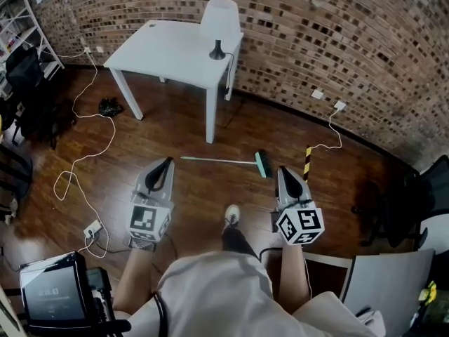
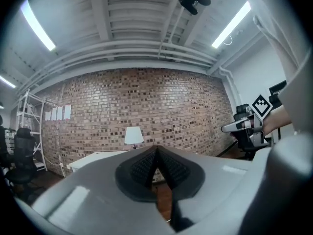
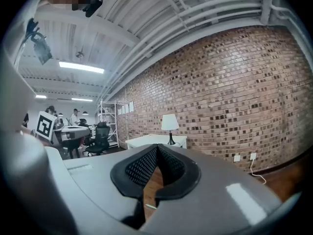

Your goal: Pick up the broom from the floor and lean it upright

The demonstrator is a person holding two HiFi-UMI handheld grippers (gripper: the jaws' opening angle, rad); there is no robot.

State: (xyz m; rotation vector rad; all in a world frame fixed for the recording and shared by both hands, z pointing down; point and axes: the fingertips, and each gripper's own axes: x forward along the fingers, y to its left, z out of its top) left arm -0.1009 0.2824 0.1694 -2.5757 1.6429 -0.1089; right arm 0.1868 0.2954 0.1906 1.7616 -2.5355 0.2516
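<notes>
One broom [image 1: 226,161], with a thin pale handle and teal head, lies flat on the wooden floor [image 1: 175,128] near one white table [image 1: 168,48], beyond the left gripper [image 1: 166,163] and right gripper [image 1: 284,171], both clenched empty.

You are looking down at a dark wooden floor [image 1: 189,195], where the broom [image 1: 224,161] is lying flat just beyond a white worktop [image 1: 168,51]. A white cable [image 1: 113,133] is trailing across the boards at your left, and a lamp [image 1: 219,23] is standing on the worktop.

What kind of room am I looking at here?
Probably a loft-style office or lab: a bare brick wall, a white table with a lamp, and office chairs and metal shelving further back.
</notes>
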